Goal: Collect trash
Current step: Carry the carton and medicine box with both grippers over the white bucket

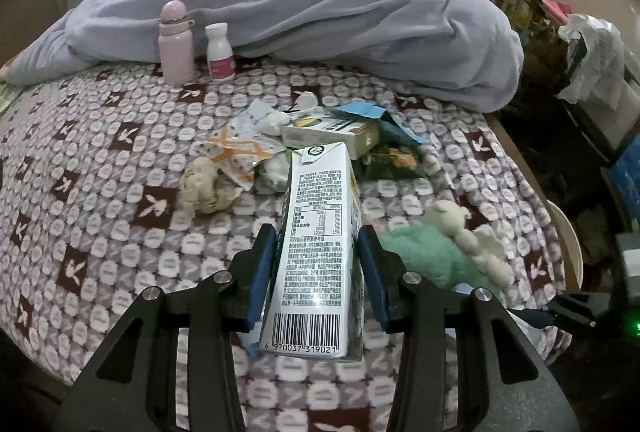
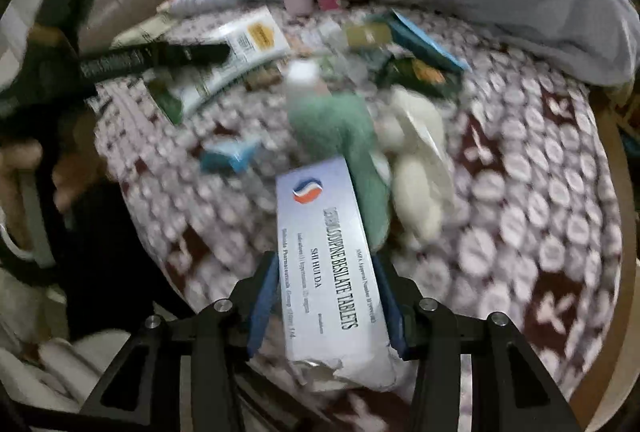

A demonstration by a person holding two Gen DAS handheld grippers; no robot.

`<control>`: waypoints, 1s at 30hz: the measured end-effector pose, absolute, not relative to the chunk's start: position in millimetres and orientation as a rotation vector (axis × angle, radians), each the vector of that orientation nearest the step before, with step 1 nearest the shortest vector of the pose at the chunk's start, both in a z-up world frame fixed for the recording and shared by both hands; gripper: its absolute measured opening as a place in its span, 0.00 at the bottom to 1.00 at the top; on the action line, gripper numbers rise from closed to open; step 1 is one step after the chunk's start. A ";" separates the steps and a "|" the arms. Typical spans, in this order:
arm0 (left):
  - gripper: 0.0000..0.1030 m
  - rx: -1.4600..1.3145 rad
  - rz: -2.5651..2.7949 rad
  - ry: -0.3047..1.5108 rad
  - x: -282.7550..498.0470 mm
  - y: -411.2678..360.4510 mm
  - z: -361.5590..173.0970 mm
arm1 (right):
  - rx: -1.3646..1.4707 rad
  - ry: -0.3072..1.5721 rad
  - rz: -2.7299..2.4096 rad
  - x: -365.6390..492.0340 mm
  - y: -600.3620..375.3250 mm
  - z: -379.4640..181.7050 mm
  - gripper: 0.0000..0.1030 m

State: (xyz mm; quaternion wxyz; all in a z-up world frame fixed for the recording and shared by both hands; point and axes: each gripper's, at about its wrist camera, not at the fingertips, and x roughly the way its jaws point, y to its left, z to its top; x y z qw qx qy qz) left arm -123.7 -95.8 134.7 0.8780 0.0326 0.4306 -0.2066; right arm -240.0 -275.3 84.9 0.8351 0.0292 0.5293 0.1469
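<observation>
Left hand-held gripper [image 1: 318, 264]: I have it clamped on the milk carton [image 1: 316, 252], both blue pads flat against the carton's narrow sides. The barcode end points back at my camera, so the carton lies lengthwise along the fingers, which I judge steadies it for carrying.
Right hand-held gripper [image 2: 326, 302]: the tablet box [image 2: 330, 264] lies between the pads. The right pad touches its edge; a sliver of gap shows on the left, so I rate this grip as light. The torn end faces the camera.
Remaining trash [image 1: 280, 147]: wrappers, a small flat carton and a crumpled tissue [image 1: 206, 187] are piled mid-bed, below the folded duvet [image 1: 320, 23].
Bed [image 1: 100, 159]: patterned blanket carries everything; no bin shows in either view.
Not trash, in my judgement: pink flask [image 1: 175, 43] and pill bottle [image 1: 219, 51] stand upright together near the duvet; a green and cream soft toy [image 1: 448, 252] lies near the right edge.
Risk: the right view is blurred, so I cannot confirm the box is held squarely; it could slip.
</observation>
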 end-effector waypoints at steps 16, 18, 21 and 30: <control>0.39 0.074 -0.447 0.896 -128.8 -107.7 142.2 | 0.044 1.086 0.383 -245.9 -266.4 79.6 0.63; 0.39 0.070 -0.456 0.899 -128.4 -112.0 143.1 | 0.017 1.076 0.368 -247.4 -260.9 75.2 0.63; 0.39 0.066 -0.481 0.900 -130.4 -121.2 146.5 | -0.020 1.109 0.322 -248.6 -259.2 62.6 0.46; 0.39 0.086 -0.616 0.882 -143.0 -179.4 164.9 | 0.182 0.976 0.262 -283.3 -353.0 117.5 0.45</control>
